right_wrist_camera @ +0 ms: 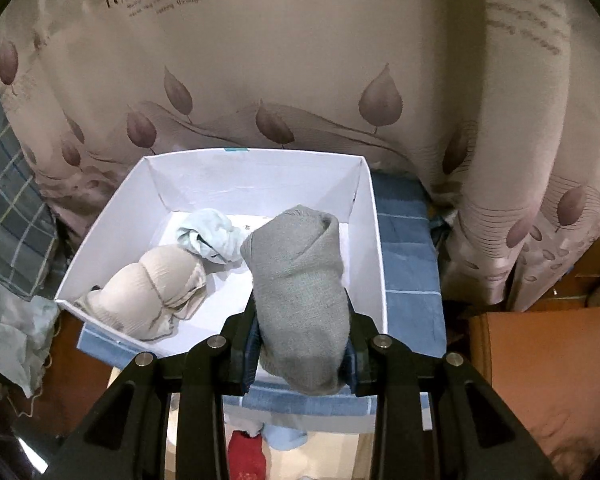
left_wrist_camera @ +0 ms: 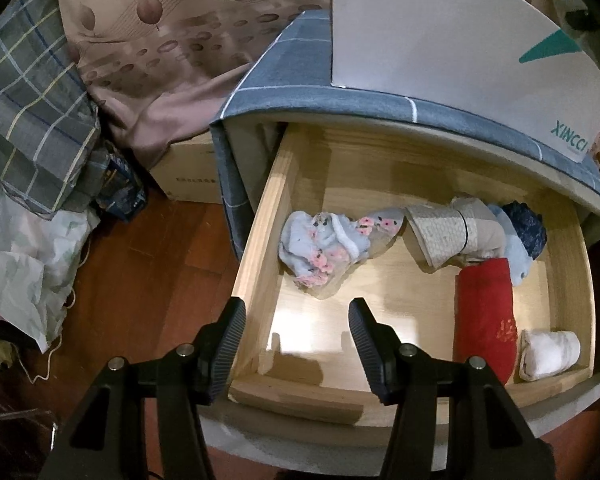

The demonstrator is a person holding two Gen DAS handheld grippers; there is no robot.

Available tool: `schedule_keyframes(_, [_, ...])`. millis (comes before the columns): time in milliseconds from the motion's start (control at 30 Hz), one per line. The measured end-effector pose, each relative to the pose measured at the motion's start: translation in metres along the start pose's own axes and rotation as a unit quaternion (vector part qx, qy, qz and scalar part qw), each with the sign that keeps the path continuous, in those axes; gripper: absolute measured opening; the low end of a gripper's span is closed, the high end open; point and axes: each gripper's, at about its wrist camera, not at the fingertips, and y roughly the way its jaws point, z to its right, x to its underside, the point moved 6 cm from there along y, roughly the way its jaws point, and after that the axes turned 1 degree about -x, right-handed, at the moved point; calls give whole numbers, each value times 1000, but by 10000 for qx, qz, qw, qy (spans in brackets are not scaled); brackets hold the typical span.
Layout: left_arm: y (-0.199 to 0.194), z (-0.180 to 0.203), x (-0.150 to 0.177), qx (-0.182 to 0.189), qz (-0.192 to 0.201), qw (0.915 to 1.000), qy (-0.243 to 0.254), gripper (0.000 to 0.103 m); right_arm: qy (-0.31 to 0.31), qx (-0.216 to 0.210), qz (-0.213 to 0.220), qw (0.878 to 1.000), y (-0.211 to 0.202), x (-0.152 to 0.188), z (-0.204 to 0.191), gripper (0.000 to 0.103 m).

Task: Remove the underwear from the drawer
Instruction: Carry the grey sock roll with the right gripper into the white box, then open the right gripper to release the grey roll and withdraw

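Observation:
The wooden drawer stands pulled open. Inside lie floral light-blue underwear, a beige patterned roll, a dark blue piece, a red roll and a white roll. My left gripper is open and empty above the drawer's front left corner. My right gripper is shut on a grey rolled garment and holds it over the white box. In the box lie a beige bra and a pale blue piece.
The white box sits on the blue checked cloth covering the nightstand. A cardboard box and piled bedding stand left on the wooden floor. A curtain hangs behind. An orange cushion is at right.

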Motion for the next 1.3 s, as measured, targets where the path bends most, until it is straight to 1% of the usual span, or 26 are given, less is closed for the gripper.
schedule_keyframes(267, [0,-3,0,75,-21,9999,-114,55,-72,63,-418,9991,44,8,-6,32])
schedule_keyframes(333, [0,-3,0,95,-29,9999,-123,55,-86,85,-505,9987,54,11,-7,34])
schedule_keyframes(500, [0,-4,1,102,-43,9999,-119,55,-111,172,-612,9979,67,13,-6,35])
schedule_keyframes(600, [0,-4,1,94,-52,9999,-100,55,-147,168,-639,9977,69,13,-9,38])
schedule_keyframes(667, [0,-4,1,87,-47,9999,-103,55,-186,181,-638,9976,69,12,-11,46])
schedule_keyframes(700, [0,-4,1,77,-47,9999,-103,55,-177,166,-633,9977,68,12,-12,48])
schedule_keyframes(767, [1,-4,1,79,-56,9999,-119,55,-148,138,-599,9980,65,11,-13,56])
schedule_keyframes(800, [2,-3,1,82,-64,9999,-125,55,-150,142,-573,9981,63,11,-13,57])
schedule_keyframes(967, [2,-3,0,82,-74,9999,-118,55,-186,91,-486,9986,47,8,-14,58])
schedule_keyframes(1100, [2,-2,1,77,-83,9999,-118,55,-148,-49,-402,9991,27,7,-10,58])
schedule_keyframes(1200, [2,-2,1,73,-90,9999,-119,55,-176,-145,-368,9991,8,13,-4,58])
schedule_keyframes(1300, [2,-3,2,75,-95,9999,-111,55,-257,-230,-440,9984,-7,25,0,58])
